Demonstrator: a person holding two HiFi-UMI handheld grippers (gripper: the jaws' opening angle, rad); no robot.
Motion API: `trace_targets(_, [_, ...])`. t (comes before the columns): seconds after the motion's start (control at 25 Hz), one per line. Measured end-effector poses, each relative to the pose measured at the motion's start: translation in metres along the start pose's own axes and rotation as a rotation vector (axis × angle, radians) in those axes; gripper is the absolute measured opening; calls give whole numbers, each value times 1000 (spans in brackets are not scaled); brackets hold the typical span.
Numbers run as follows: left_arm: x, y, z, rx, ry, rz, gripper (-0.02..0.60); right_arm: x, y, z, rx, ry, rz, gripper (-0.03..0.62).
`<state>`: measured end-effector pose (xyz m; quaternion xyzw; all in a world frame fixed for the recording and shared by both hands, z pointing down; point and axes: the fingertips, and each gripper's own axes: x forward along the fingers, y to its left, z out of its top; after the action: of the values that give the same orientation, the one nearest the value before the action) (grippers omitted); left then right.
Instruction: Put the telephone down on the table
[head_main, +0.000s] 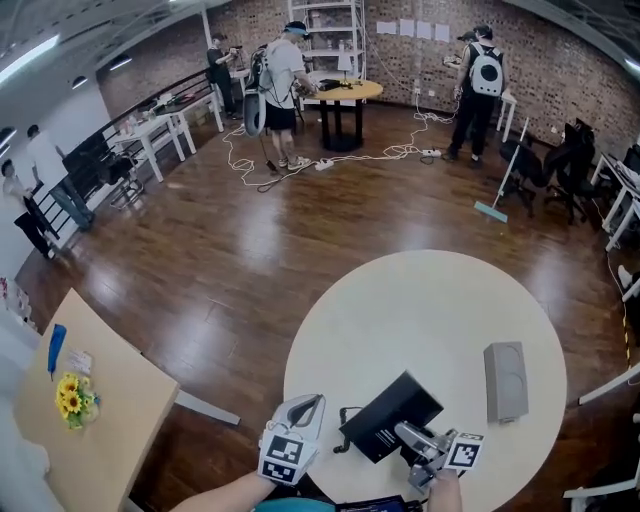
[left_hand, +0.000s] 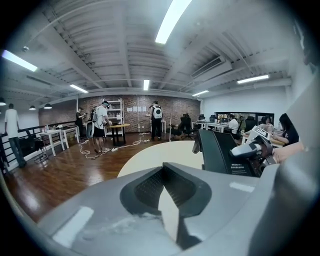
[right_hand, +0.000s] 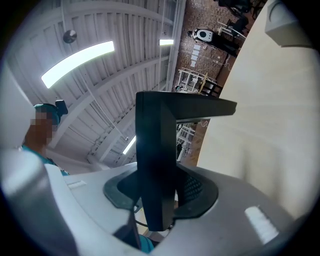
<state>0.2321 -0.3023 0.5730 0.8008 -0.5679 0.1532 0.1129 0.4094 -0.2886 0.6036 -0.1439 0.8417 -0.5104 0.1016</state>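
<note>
The telephone (head_main: 390, 417) is a black, flat, angular unit held above the near edge of the round white table (head_main: 420, 300). My right gripper (head_main: 418, 440) is shut on its near corner. In the right gripper view the telephone (right_hand: 155, 165) stands as a dark slab between the jaws of the right gripper (right_hand: 160, 185), with the table (right_hand: 260, 115) beside it. A thin black cord (head_main: 345, 420) hangs from its left side. My left gripper (head_main: 305, 410) hovers just to its left, jaws shut and holding nothing. From the left gripper (left_hand: 161, 167), the telephone (left_hand: 220, 152) shows to the right.
A grey rectangular device (head_main: 505, 380) lies on the table's right part. A light wooden table with sunflowers (head_main: 70, 400) stands at the lower left. Far back, people stand around a yellow round table (head_main: 345, 92), with cables on the wood floor. Office chairs (head_main: 560, 165) stand at the right.
</note>
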Motion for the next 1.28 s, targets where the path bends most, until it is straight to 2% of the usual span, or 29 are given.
trace_targets(0.44, [-43, 58, -6, -51, -32, 140, 14, 37, 41, -1, -25, 35, 61, 150])
trace_targets(0.76, [-68, 86, 3, -74, -75, 203, 15, 71, 75, 0, -52, 78, 116, 150])
trace_targets(1.28, [-122, 150, -8, -156, -124, 311, 14, 145, 116, -23, -64, 190, 182, 150])
